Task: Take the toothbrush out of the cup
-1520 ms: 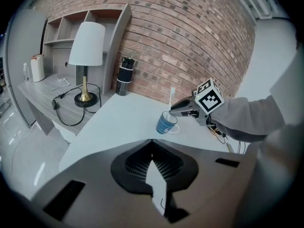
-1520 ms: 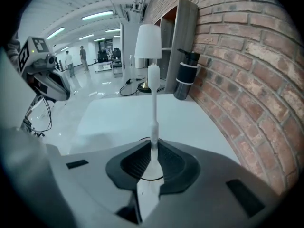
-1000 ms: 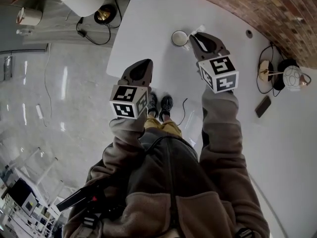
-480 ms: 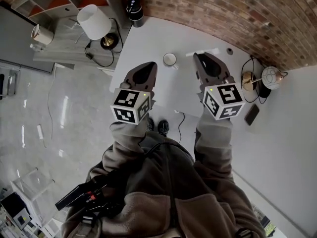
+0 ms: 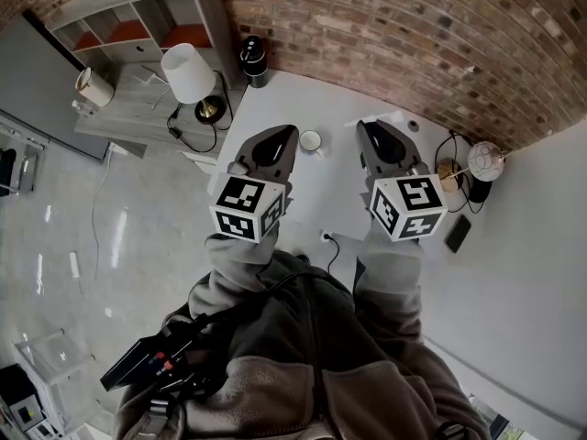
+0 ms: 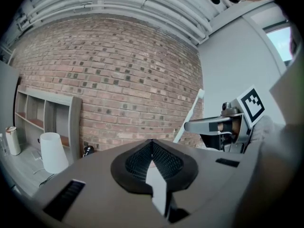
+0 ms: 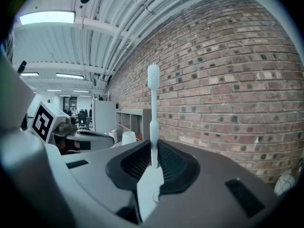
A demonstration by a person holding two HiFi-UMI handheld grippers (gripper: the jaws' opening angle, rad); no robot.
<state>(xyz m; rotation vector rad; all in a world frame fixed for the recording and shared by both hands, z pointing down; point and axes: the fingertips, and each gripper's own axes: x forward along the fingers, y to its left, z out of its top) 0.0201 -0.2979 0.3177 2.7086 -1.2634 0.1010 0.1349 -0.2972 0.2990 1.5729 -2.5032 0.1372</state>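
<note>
A white cup [image 5: 311, 140] stands on the white table [image 5: 339, 191], between and just beyond my two grippers. My right gripper [image 5: 376, 128] is raised above the table to the right of the cup, shut on a white toothbrush [image 7: 153, 110]. The brush stands upright out of the jaws, bristle head on top, in the right gripper view. From the left gripper view the toothbrush [image 6: 191, 114] slants up out of the right gripper [image 6: 190, 126]. My left gripper [image 5: 278, 136] hovers left of the cup, jaws [image 6: 152, 145] pressed together with nothing between them.
A brick wall [image 5: 413, 35] runs behind the table. A black cylinder [image 5: 252, 60] stands at the table's far left corner. A white-shaded lamp [image 5: 186, 71] and shelving [image 5: 119, 26] are to the left. A globe lamp [image 5: 484, 159] and a dark phone [image 5: 456, 234] lie to the right.
Both grippers have risen from the table. The right one has carried the toothbrush up and away from the cup. The head view has tipped up toward the wall.
</note>
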